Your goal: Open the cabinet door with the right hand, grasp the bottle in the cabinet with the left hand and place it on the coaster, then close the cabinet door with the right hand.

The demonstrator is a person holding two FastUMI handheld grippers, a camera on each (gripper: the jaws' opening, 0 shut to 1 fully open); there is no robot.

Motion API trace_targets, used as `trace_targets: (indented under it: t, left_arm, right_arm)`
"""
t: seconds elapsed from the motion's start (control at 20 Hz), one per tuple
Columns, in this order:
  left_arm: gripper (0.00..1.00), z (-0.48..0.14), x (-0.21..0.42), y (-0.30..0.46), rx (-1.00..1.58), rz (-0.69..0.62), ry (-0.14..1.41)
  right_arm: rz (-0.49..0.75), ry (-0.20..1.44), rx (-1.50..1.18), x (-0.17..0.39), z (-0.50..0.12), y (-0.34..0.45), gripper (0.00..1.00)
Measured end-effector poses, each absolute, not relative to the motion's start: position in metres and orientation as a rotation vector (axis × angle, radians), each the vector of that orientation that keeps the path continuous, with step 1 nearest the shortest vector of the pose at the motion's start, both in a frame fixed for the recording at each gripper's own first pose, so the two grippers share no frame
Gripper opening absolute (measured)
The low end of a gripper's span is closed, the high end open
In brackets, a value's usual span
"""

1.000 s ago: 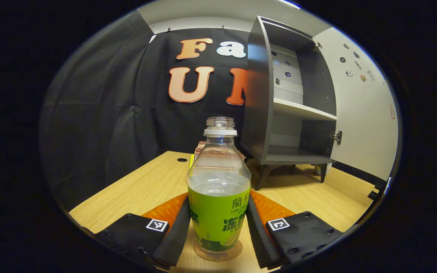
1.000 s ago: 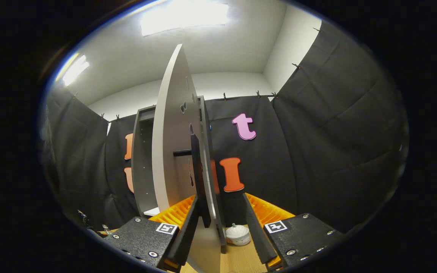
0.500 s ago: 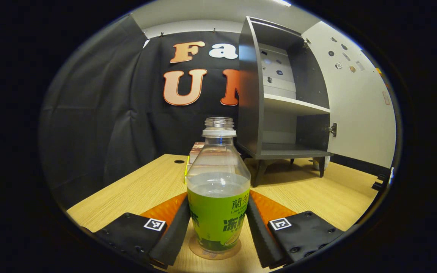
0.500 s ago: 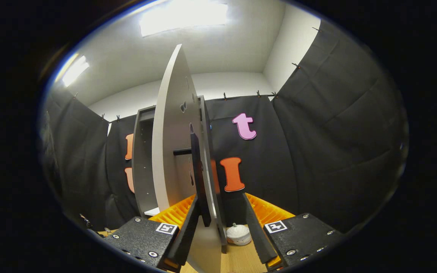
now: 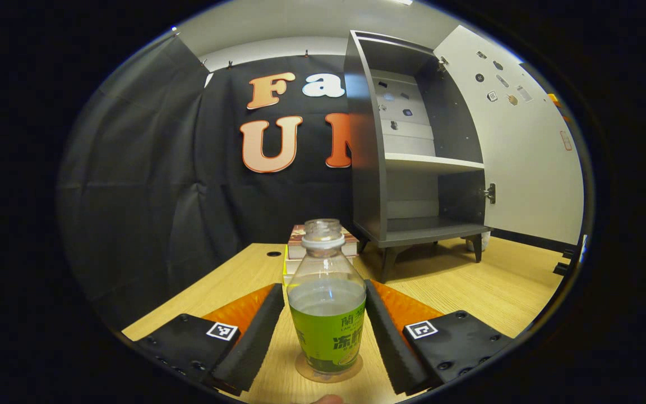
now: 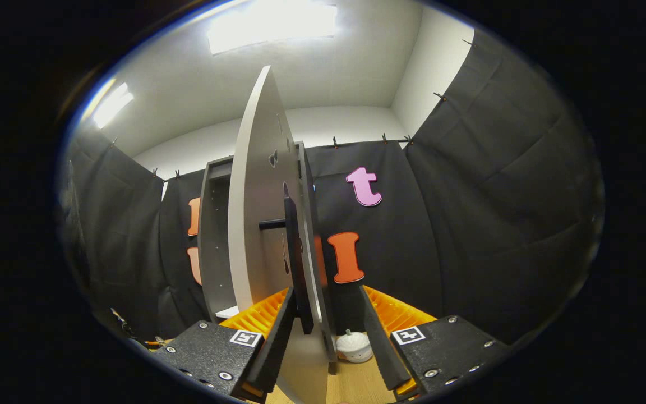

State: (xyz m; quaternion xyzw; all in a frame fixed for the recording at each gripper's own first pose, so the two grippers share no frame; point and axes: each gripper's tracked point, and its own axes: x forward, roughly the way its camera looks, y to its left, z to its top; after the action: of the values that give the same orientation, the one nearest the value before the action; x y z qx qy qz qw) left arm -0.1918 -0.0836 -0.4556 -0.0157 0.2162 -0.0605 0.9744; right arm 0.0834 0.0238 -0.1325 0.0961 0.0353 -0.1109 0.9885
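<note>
At lower centre your left gripper (image 5: 323,331) stands open around the bottle (image 5: 326,314) on its coaster (image 5: 328,371), while your right gripper (image 6: 323,331) straddles the door (image 6: 264,224) edge, jaws open.

One bottle (image 5: 327,306) stands on one round coaster (image 5: 328,371) on the wooden surface (image 5: 227,280). Behind the bottle lies one small stack of books (image 5: 296,249); how many books it holds cannot be told. To the right of the bottle stands one grey cabinet (image 5: 401,151) with one shelf (image 5: 432,163) and one open door (image 5: 525,140). Beside the door's lower edge sits one small white pot (image 6: 354,347).
</note>
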Motion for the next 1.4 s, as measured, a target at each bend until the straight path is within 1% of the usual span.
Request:
trace_targets:
  t: [0.05, 0.15, 0.45, 0.5, 0.7, 0.85, 0.9, 1.15, 1.4]
  left_arm:
    - [0.95, -0.448, -0.190, -0.081, -0.030, -0.117, 0.427]
    - [0.93, -0.432, -0.189, -0.081, -0.038, -0.127, 0.414]
    - [0.93, -0.382, -0.177, -0.075, -0.005, -0.121, 0.354]
    - [0.94, -0.373, -0.172, -0.077, 0.005, -0.126, 0.343]
    - [0.93, -0.348, -0.163, -0.097, 0.010, -0.161, 0.295]
    - [0.94, -0.347, -0.161, -0.120, -0.020, -0.212, 0.296]
    - [0.93, -0.347, -0.159, -0.126, -0.034, -0.224, 0.300]
    - [0.94, -0.346, -0.149, -0.141, -0.083, -0.247, 0.308]
    - [0.93, -0.345, -0.143, -0.151, -0.095, -0.266, 0.308]
  right_arm:
    - [-0.222, 0.072, 0.193, 0.083, -0.132, 0.024, 0.70]
    - [-0.223, 0.073, 0.191, 0.082, -0.133, 0.024, 0.71]
    - [-0.214, 0.074, 0.186, 0.083, -0.132, 0.024, 0.71]
    - [-0.212, 0.075, 0.188, 0.083, -0.133, 0.025, 0.71]
    - [-0.199, 0.071, 0.194, 0.083, -0.131, 0.026, 0.71]
    - [-0.166, 0.081, 0.209, 0.082, -0.132, 0.032, 0.74]
    - [-0.155, 0.089, 0.209, 0.080, -0.133, 0.034, 0.75]
    - [-0.093, 0.088, 0.198, 0.073, -0.130, 0.040, 0.77]
    - [-0.100, 0.069, 0.202, 0.077, -0.127, 0.033, 0.78]
